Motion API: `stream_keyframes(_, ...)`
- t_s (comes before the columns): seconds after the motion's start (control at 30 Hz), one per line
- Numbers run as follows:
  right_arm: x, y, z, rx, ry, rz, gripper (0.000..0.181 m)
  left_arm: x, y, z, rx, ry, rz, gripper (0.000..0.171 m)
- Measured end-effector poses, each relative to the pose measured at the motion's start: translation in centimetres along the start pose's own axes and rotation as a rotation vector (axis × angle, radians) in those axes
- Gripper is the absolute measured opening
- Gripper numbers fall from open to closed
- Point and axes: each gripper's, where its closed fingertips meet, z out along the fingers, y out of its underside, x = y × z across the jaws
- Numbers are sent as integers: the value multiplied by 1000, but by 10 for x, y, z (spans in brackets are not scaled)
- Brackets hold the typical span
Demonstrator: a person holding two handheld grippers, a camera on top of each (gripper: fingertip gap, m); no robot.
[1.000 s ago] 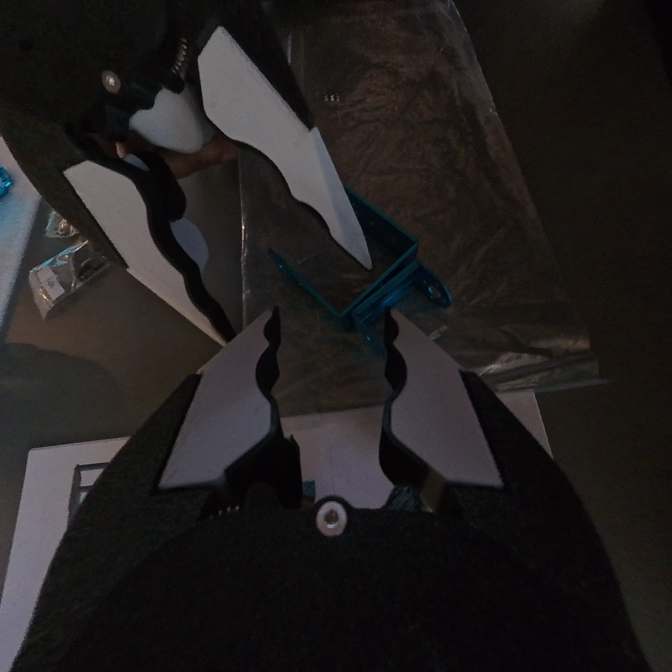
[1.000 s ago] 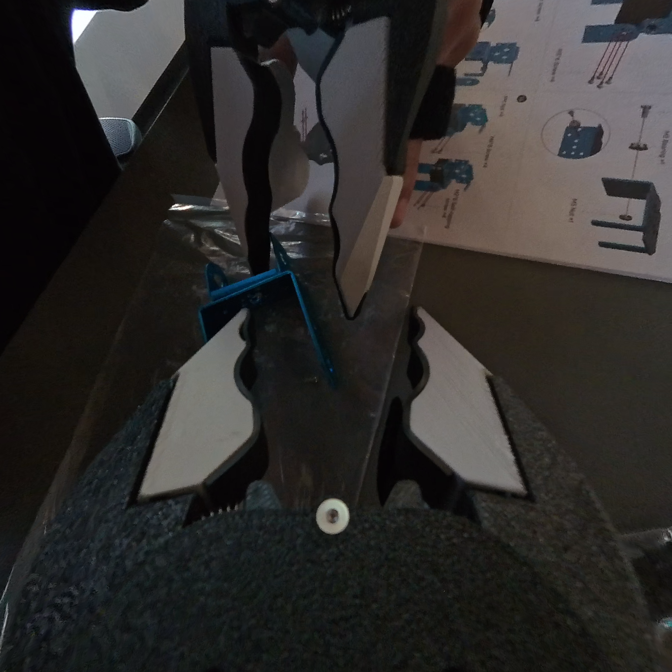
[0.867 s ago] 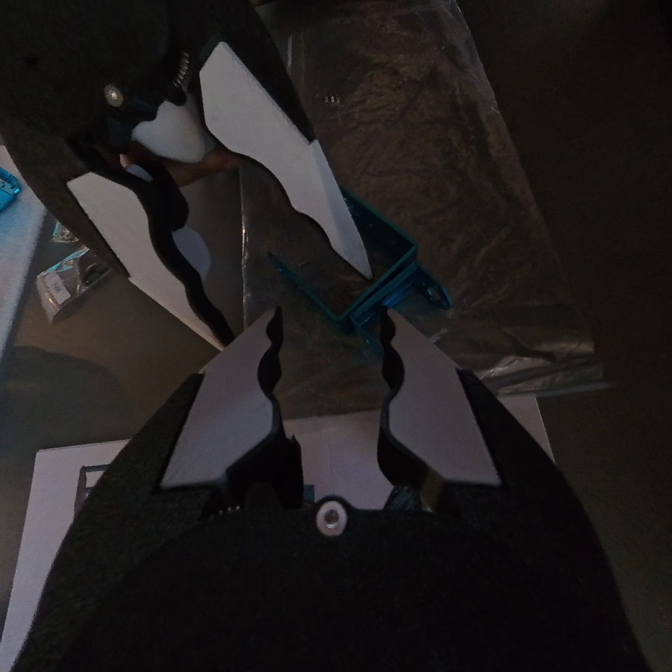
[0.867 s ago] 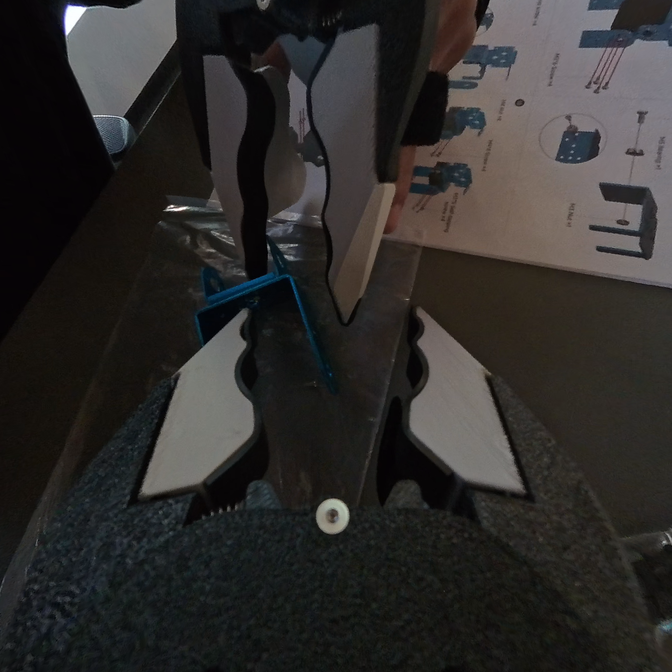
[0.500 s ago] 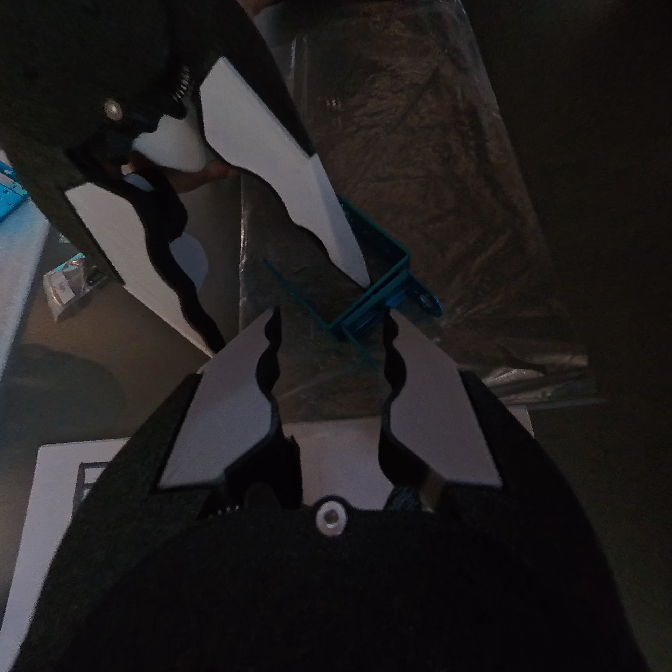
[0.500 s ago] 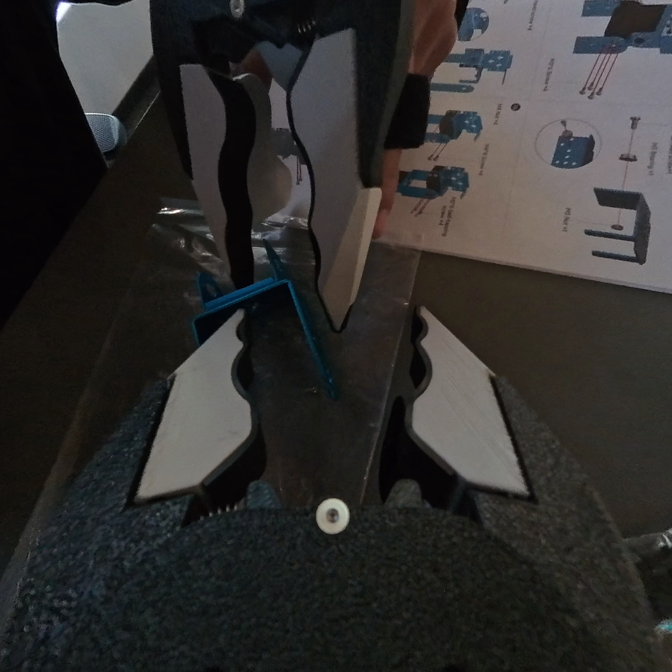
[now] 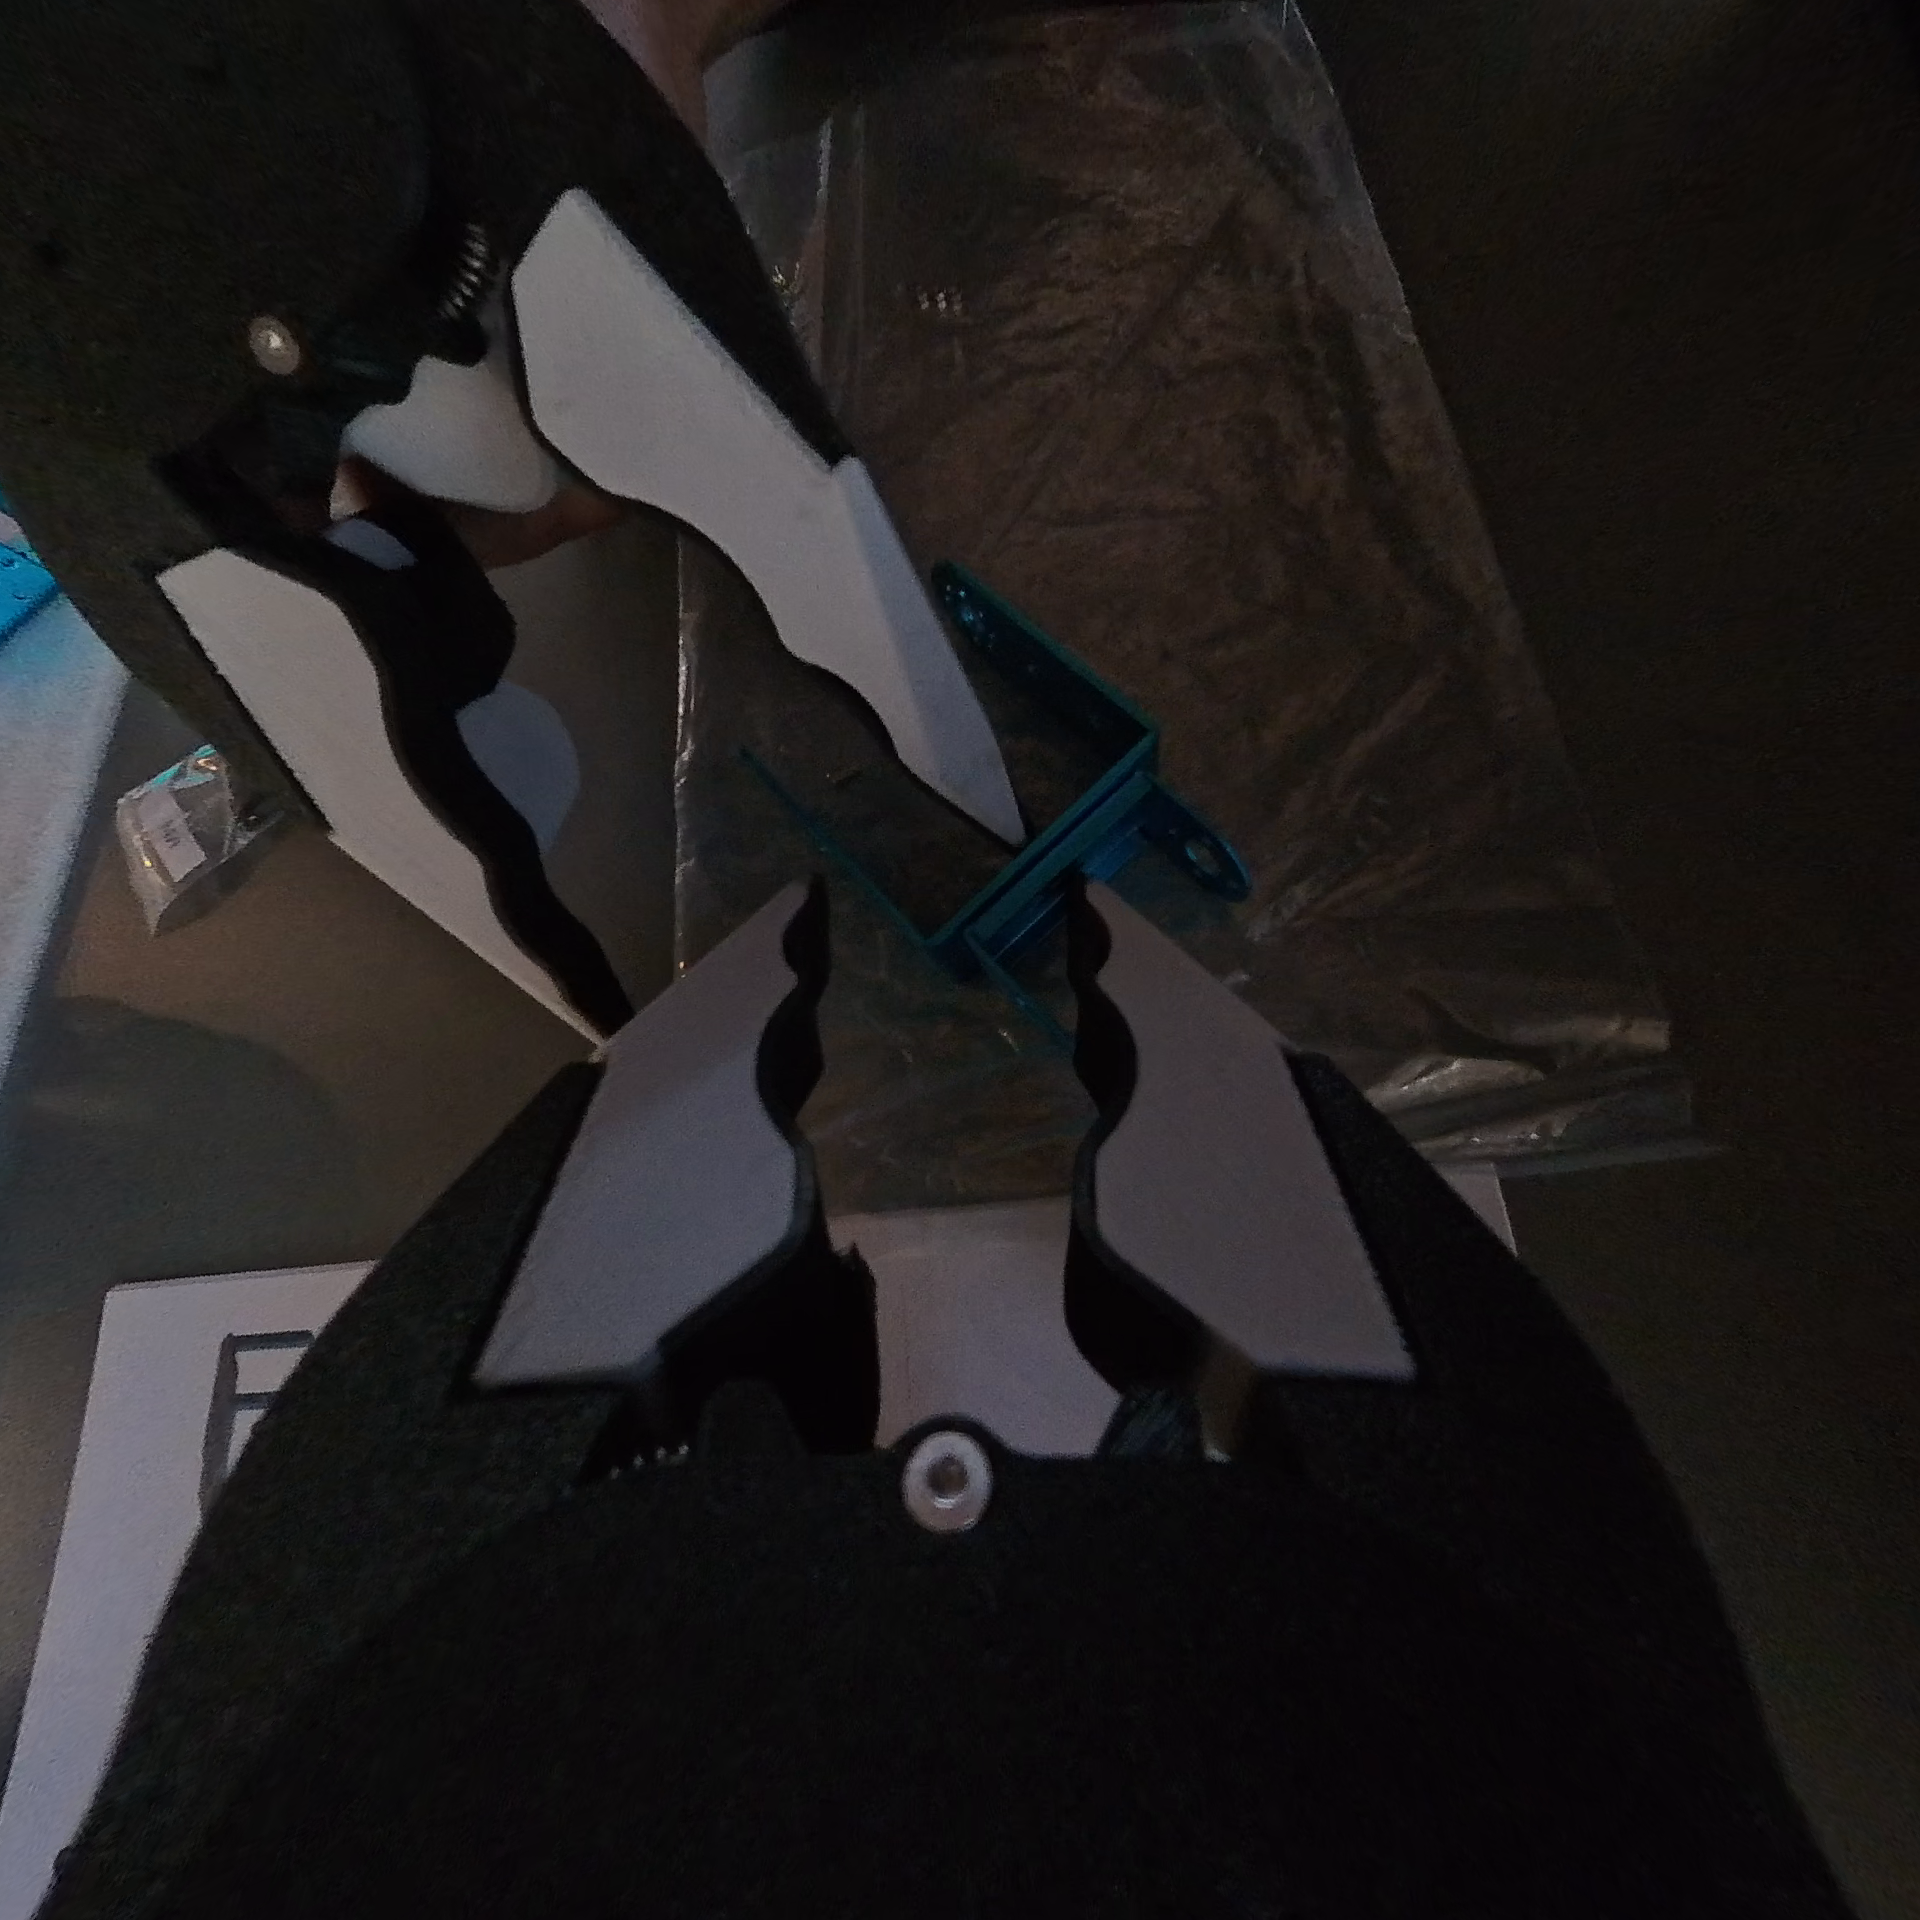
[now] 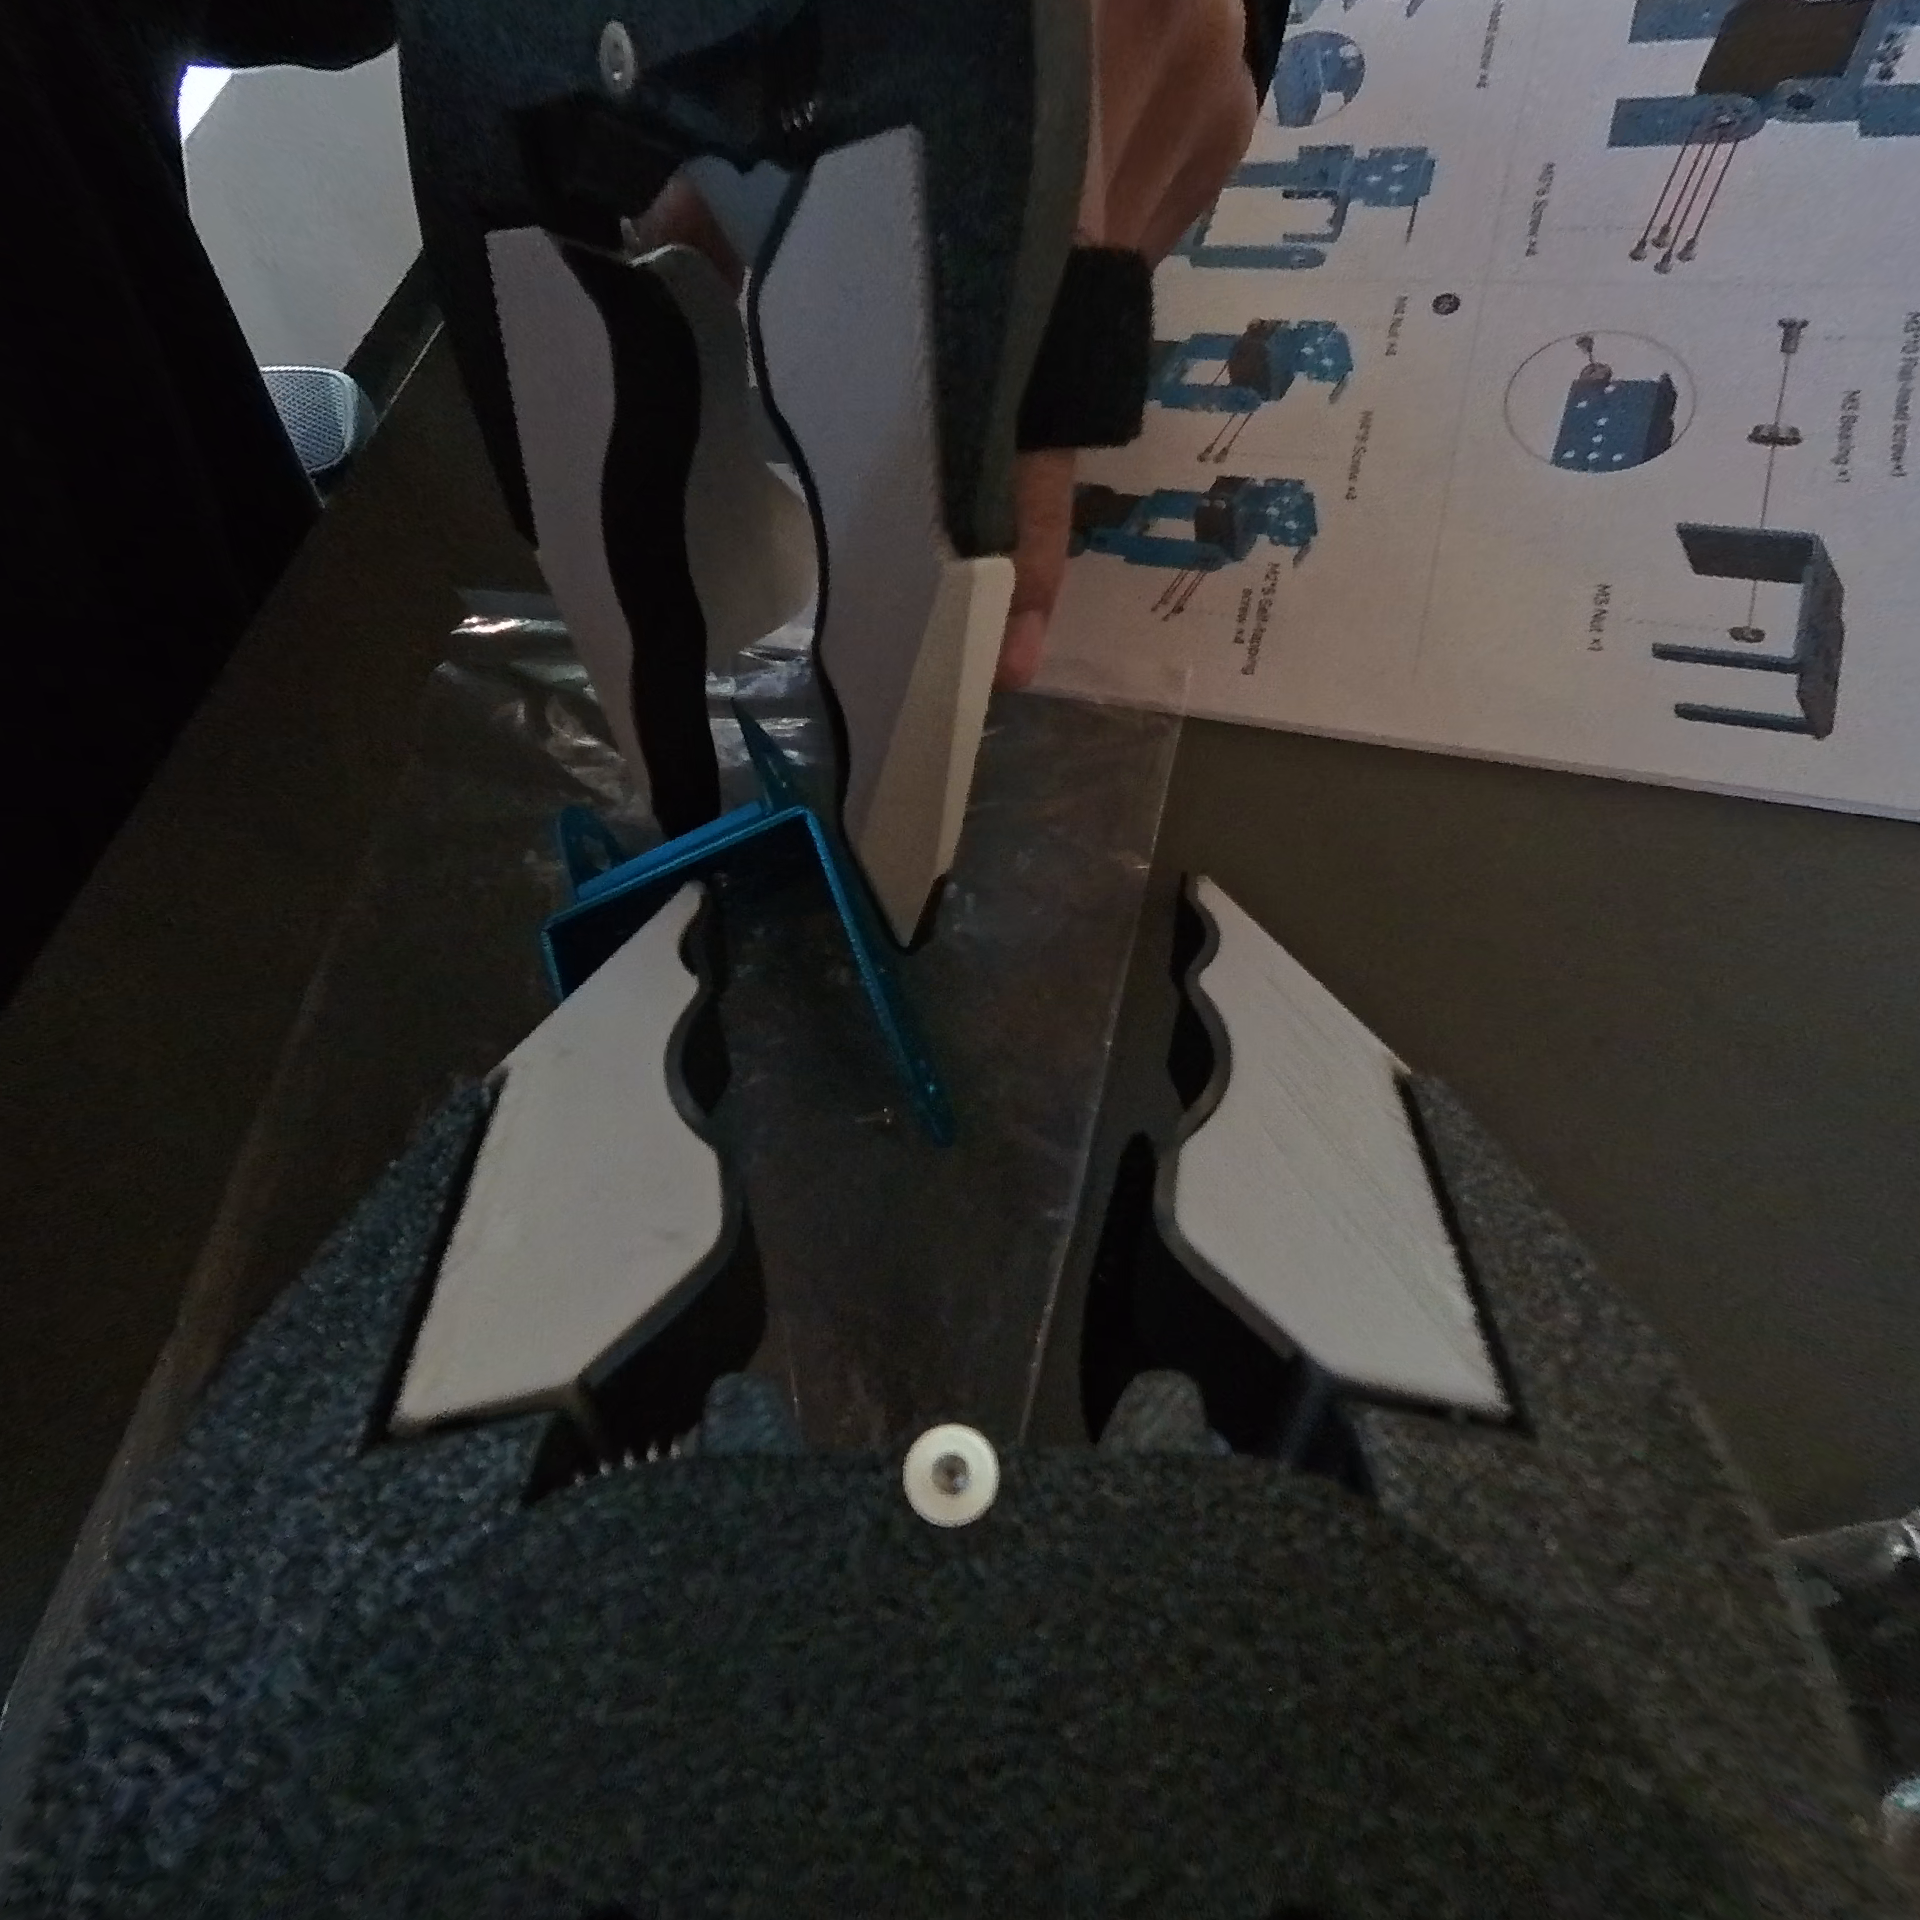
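A blue U-shaped metal bracket [image 7: 1049,868] stands on a clear plastic bag [image 7: 1195,416] on a dark table. My left gripper [image 7: 940,902] is open, its fingertips on either side of the bracket's near corner, not closed on it. My right gripper [image 7: 810,930] comes in from the upper left, open, with one fingertip inside the U. In the right wrist view the bracket [image 8: 748,857] sits at my right gripper's [image 8: 945,899] left fingertip, with one bracket arm running between the fingers. The left gripper [image 8: 800,883] hangs down over the bracket and straddles its corner.
A white instruction sheet with blue diagrams [image 8: 1558,416] lies beyond the plastic bag [image 8: 1039,831]. A hand with a black strap [image 8: 1143,208] holds the left gripper. White paper [image 7: 966,1299] lies under the left gripper. A small plastic packet [image 7: 187,842] lies at the left.
My left gripper has moved closer to the bracket, so its fingertips now flank the corner. Both grippers stay open. The right gripper has hardly moved.
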Motion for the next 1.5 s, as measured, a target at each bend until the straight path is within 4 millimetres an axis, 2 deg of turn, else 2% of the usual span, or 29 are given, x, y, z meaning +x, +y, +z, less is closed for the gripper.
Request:
stream_keyframes(0.23, -1, 0, -2, 7, -22, 17, 88, 0, 0, 0, 0, 4, 3, 40)
stream_keyframes(0.87, -2, -1, 0, -3, -10, 9, 86, 0, 1, -1, -1, 0, 13, 39)
stream_keyframes(1.0, 2, -5, -6, 31, -16, 41, 82, -1, 1, -1, -2, 1, 13, 39)
stream_keyframes(1.2, -3, 0, 0, -8, 0, -19, 87, -1, 1, -1, -2, 1, 13, 39)
stream_keyframes(1.4, 2, -3, -5, 21, -13, 38, 82, -1, 1, -1, -2, -1, 18, 38)
stream_keyframes(1.5, -1, -1, -3, 10, -27, 27, 85, -1, 1, -1, -2, 0, 18, 38)
